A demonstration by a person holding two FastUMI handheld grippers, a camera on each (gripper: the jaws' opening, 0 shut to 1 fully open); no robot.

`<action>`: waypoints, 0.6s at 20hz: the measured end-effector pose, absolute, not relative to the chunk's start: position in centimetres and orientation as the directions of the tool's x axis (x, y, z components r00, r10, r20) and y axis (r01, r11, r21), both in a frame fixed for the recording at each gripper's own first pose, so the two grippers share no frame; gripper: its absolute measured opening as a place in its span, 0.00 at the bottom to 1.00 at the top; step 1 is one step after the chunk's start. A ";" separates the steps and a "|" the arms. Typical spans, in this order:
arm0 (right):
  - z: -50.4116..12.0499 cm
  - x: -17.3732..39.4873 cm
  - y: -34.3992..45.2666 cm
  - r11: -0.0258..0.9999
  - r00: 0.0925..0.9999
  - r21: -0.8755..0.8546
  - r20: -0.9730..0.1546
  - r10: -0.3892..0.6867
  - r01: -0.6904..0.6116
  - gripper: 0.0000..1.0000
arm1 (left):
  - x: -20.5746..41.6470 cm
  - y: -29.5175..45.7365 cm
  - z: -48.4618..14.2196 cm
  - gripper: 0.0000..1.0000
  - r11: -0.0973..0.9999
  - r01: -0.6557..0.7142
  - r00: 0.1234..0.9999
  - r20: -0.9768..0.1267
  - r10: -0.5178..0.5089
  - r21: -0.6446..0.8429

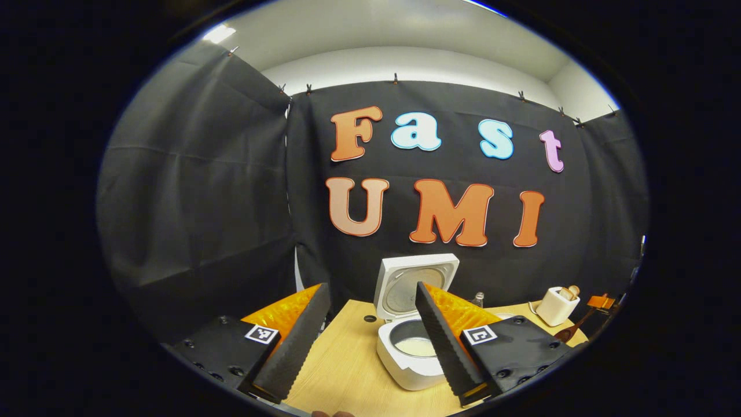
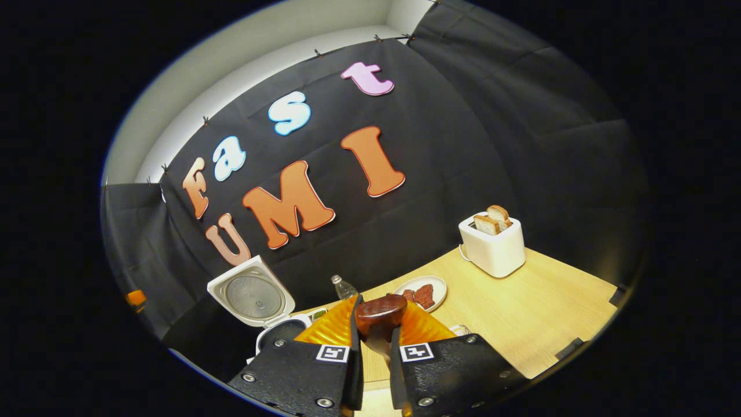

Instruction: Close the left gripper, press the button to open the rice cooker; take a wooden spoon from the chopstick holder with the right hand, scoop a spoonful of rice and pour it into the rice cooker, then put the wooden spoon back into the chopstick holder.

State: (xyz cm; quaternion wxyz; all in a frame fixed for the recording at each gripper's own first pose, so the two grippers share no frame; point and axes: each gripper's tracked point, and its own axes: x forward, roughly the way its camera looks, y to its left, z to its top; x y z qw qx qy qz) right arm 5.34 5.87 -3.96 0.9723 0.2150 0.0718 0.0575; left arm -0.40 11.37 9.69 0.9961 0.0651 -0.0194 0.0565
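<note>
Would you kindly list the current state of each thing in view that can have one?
Rice cooker: lid up, inner pot exposed.
Left claw: open, holding nothing.
Right claw: shut on the wooden spoon.
Toaster: bread slices standing up out of the slots.
Plate: loaded with dark red food.
Bottle: upright, capped.

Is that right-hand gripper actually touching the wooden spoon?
Touching. In the right gripper view, the right gripper has both fingers pressed against the wooden spoon, whose dark rounded end sticks up between them.
</note>
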 end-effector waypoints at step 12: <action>-14.6 1.8 12.7 0.979 0.963 0.193 -0.245 0.113 -0.066 0.18 | 1.0 13.9 8.3 1.00 0.983 -0.040 0.999 0.002 0.040 0.179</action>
